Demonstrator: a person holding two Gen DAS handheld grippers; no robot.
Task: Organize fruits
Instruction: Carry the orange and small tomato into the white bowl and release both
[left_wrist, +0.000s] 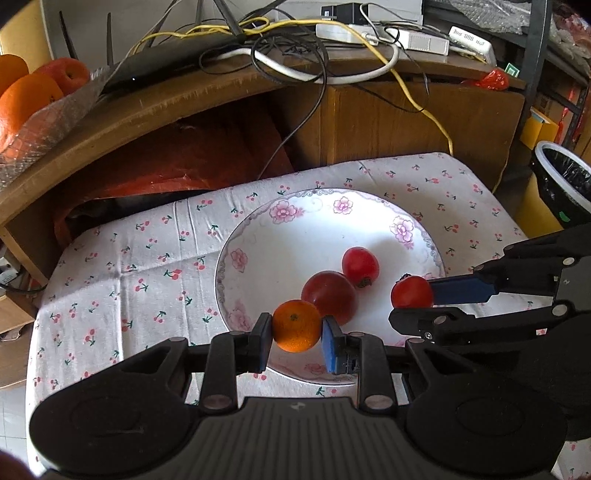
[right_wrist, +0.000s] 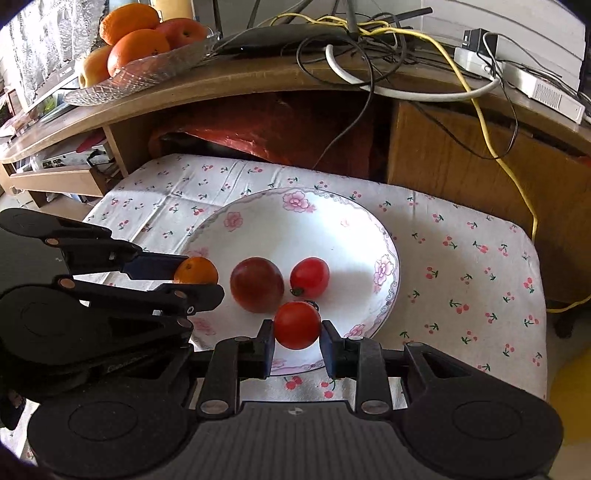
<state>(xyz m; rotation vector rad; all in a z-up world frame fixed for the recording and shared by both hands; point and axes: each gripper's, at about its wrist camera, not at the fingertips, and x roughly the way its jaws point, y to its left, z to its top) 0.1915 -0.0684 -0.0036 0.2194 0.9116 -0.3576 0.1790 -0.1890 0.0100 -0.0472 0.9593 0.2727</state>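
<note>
Gripping a small orange fruit (left_wrist: 296, 325) between its two blue-padded fingers, the left gripper (left_wrist: 296, 332) holds it over the near rim of the flowered plate (left_wrist: 258, 221). Right gripper (right_wrist: 297, 334) is clamped on a red cherry tomato (right_wrist: 296, 325), likewise over the plate's near rim; the left wrist view shows that tomato at the plate's right edge, pinched by a blue finger pad.

Inside the plate: one larger dark red fruit (right_wrist: 256, 284) near the middle, and a second cherry tomato (right_wrist: 309, 277) just beside it on the right, stem end toward the near side. The two appear to touch or nearly so.

Plate sits in the middle of the table, on a white cloth printed with cherries (right_wrist: 461, 258).

Behind the table, a wooden desk (right_wrist: 258, 79) carries tangled cables (right_wrist: 369, 48) and, at its left end, a glass dish (right_wrist: 147, 74) of oranges and apples.
</note>
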